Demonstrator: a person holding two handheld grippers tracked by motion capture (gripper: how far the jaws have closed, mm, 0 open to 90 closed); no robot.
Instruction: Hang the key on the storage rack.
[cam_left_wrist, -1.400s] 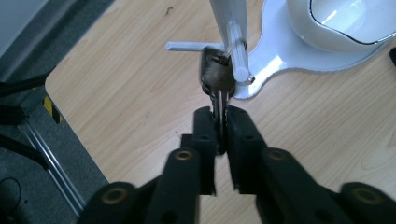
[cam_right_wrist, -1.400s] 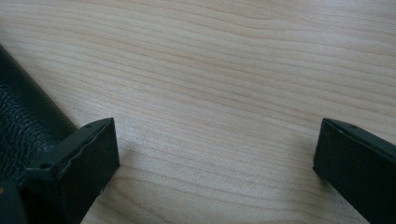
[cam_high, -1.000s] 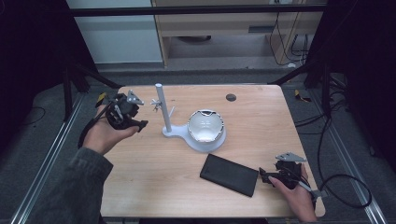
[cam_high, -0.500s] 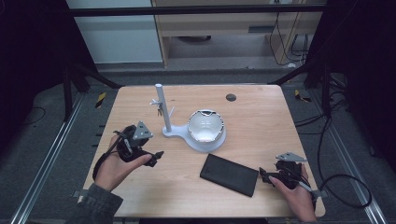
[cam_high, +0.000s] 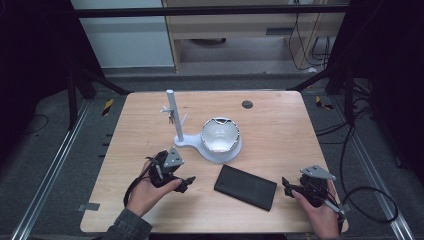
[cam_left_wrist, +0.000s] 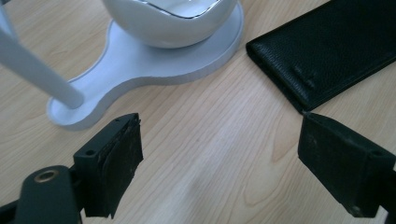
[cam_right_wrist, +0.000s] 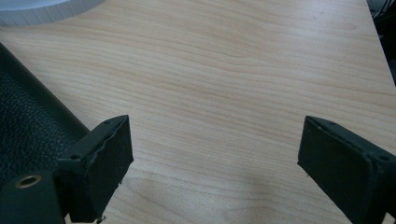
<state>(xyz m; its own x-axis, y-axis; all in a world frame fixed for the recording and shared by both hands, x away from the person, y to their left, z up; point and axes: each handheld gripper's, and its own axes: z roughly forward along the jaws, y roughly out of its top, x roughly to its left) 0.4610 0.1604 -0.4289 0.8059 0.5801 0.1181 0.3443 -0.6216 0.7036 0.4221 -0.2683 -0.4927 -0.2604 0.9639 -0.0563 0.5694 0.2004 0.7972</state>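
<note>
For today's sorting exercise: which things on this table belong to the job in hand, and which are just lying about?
In the job:
black wallet, lying flat between both grippers
left gripper, open beside it
right gripper, open beside it

Lying about:
white bowl on its white stand
dark disc near the far edge

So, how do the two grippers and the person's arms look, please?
Both the left gripper and the right gripper are black, each with a grey three-cornered plate on top and a black cable trailing behind. Their jaws are flat, rectangular black blocks. The left forearm wears a dark grey-green sleeve.
</note>
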